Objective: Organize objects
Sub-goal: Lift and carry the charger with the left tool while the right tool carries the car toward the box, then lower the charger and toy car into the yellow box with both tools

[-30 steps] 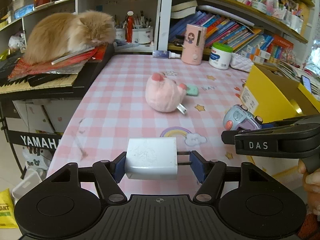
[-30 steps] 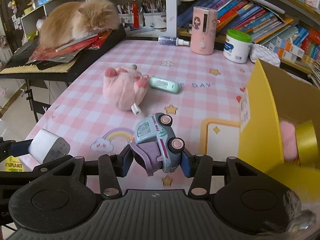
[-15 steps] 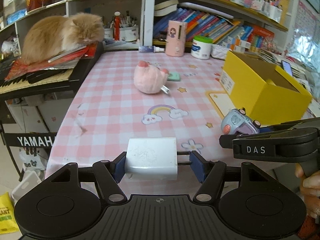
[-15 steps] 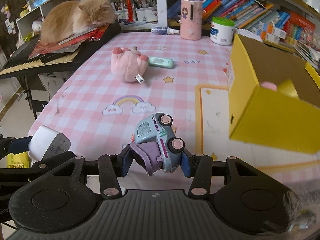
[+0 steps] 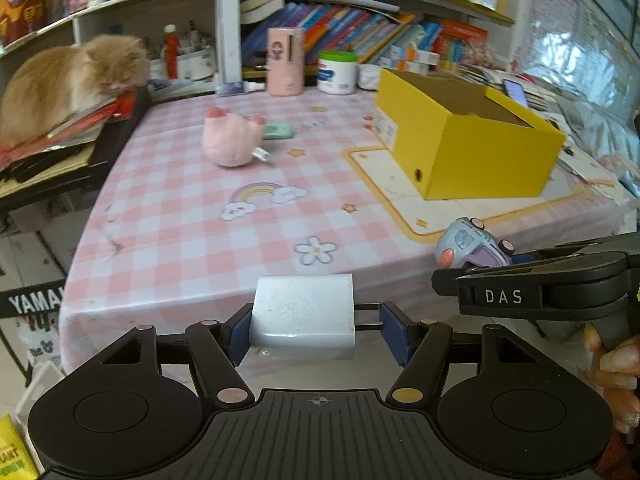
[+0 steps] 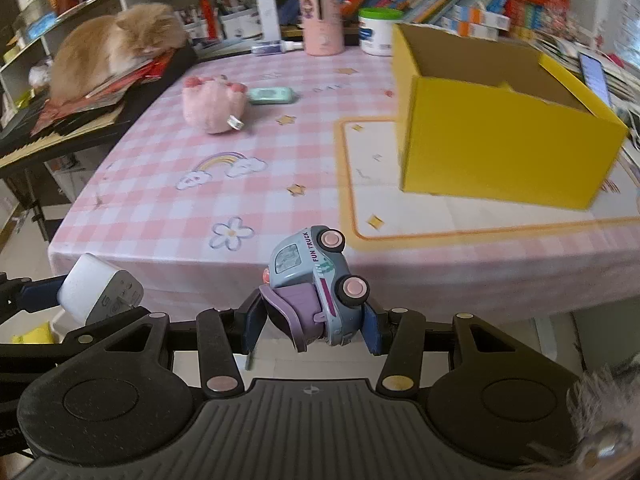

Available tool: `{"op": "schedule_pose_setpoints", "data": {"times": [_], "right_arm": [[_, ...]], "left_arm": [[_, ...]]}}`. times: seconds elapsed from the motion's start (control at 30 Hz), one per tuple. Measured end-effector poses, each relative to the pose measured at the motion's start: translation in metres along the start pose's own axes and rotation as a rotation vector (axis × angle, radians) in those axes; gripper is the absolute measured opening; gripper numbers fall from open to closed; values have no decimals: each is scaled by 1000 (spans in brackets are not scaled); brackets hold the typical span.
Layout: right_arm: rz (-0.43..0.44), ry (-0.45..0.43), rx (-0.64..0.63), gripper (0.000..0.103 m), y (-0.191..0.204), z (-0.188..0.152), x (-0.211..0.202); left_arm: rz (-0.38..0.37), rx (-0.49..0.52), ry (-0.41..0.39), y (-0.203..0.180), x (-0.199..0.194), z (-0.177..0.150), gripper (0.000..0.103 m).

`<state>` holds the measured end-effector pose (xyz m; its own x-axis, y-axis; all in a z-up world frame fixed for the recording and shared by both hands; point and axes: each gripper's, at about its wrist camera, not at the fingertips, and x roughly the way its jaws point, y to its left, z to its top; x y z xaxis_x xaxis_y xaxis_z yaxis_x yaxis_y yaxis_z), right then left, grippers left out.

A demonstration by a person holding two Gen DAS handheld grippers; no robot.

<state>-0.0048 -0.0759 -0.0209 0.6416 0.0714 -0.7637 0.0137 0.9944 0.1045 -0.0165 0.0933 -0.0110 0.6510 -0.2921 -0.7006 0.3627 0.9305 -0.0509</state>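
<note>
2 claws grip: left claw (image 5: 316, 330) charger (image 5: 303, 310), right claw (image 6: 311, 330) toy car (image 6: 316, 280)

Both fisheyes sit low behind their own fingers, just off the near edge of the pink checked table (image 5: 168, 216), looking forward and down across it toward the bookshelves. Left wrist view is further left and catches the right gripper (image 5: 476, 258) at its right edge; right wrist view sits closer to the yellow box (image 6: 500, 148). Shared: tablecloth, box, pink plush (image 6: 212, 106), cat (image 5: 68, 80).
</note>
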Motion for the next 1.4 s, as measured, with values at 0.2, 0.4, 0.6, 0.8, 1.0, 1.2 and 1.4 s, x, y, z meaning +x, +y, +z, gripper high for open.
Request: {"op": "schedule_pose_setpoints", "data": {"times": [0.2, 0.4, 0.6, 0.8, 1.0, 1.2, 1.4], "right_arm": [[-50, -4, 58, 46, -19, -13, -12], [-105, -3, 128, 46, -41, -23, -22], [-148, -8, 180, 46, -61, -30, -31], [-182, -9, 220, 46, -79, -34, -36], [-203, -18, 242, 46, -95, -31, -39], [-220, -17, 248, 46, -111, -24, -37], [-237, -35, 251, 46, -127, -13, -39]], "left_arm": [[-62, 54, 3, -20, 5, 2, 65], [-118, 106, 9, -40, 12, 7, 65], [-165, 150, 12, -59, 18, 12, 65], [-198, 183, 14, -76, 24, 17, 65], [-212, 200, 5, -88, 31, 27, 65], [-226, 214, -9, -103, 40, 39, 66], [-234, 243, -46, -118, 45, 54, 65]]}}
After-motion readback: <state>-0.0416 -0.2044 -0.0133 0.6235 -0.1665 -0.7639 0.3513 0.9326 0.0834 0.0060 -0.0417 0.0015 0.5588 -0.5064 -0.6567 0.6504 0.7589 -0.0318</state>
